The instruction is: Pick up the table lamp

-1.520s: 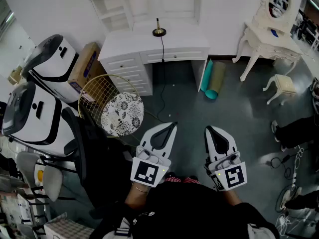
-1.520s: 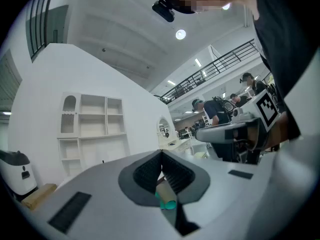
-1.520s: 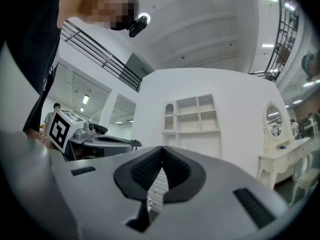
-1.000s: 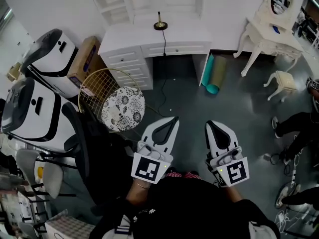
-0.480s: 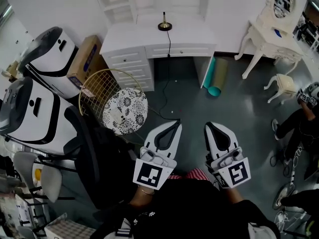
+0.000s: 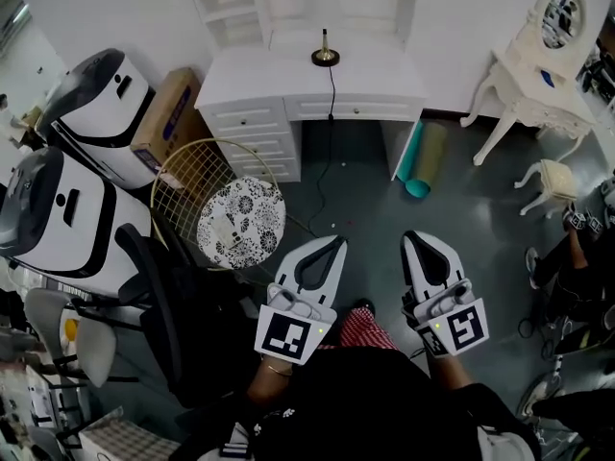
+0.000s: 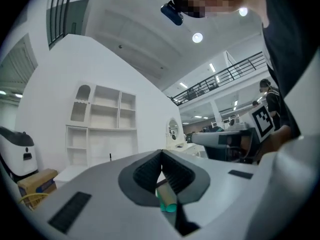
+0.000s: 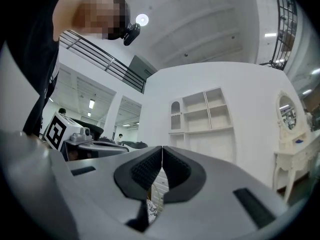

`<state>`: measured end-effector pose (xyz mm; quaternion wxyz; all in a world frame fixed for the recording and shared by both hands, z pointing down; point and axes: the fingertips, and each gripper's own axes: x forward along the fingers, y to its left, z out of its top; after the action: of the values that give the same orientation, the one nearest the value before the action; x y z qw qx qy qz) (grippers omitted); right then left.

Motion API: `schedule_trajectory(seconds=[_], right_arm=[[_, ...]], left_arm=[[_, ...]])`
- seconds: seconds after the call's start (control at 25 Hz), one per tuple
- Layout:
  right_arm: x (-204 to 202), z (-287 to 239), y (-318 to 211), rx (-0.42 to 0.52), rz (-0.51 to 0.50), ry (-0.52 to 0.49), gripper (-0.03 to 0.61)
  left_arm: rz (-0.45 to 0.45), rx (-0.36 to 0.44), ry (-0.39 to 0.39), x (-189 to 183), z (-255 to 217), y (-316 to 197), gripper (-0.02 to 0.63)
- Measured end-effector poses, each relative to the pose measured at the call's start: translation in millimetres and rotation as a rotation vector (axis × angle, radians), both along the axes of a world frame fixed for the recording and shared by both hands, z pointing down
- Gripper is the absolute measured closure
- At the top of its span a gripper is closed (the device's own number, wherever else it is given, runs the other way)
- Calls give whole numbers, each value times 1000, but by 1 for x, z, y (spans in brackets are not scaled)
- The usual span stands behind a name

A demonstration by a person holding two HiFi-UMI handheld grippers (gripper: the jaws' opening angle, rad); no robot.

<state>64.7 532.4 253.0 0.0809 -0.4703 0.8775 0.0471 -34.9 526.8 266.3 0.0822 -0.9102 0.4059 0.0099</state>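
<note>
The table lamp [image 6: 325,56], a thin dark stem on a round brass base, stands at the back of the white desk [image 6: 279,75]. Its black cord [image 6: 332,113] hangs down the desk front to the floor. In the left gripper view the lamp [image 7: 110,157] is a small dark stick far ahead. My left gripper [image 6: 337,241] and right gripper [image 6: 411,235] are side by side low in the head view. Both point toward the desk, well short of it. Each is shut with nothing held: left gripper [image 7: 161,153], right gripper [image 8: 162,148].
A gold wire basket [image 6: 187,185] with a patterned round cushion [image 6: 240,224] stands left of my path, with a black chair [image 6: 178,305] beside it. A rolled teal mat [image 6: 423,166] leans by the desk. A vanity table [image 6: 533,94], a stool [image 6: 553,181] and a person [image 6: 581,253] are on the right. White machines [image 6: 96,104] line the left.
I have moved closer to the desk, which has slid right in the head view. Both grippers came forward with me, still shut. The person at the right edge has shifted.
</note>
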Motion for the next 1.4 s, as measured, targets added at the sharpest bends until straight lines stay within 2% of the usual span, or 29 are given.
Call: schedule_trajectory(seconds=[0.08,0.24,0.44,0.6,0.8,1.0,1.4], right_arm=[[12,-1,-17,-7,8,0,561],[34,-5,-49,5,13,-12,563],[56,-7,-79,21,5,-12,563],[65,-6,-99,19,-27,-25,563],[81,-4,-122,17,-46,-46,563],[95,-1,-141,16,-73,-54,563],[110,4,-170,9,-97,-61,561]], left_arm=[[-24,21,-25,-1,-3,-16,604],[-75,-14,51,2,-6,-46,604],[-85,22,-29,21,-6,-72,604],[-106,21,-17,30,-9,-88,604],[-155,18,-65,37,-4,-109,604],[-187,22,-40,48,-8,-129,604],[-197,-6,-49,64,2,-160,604]])
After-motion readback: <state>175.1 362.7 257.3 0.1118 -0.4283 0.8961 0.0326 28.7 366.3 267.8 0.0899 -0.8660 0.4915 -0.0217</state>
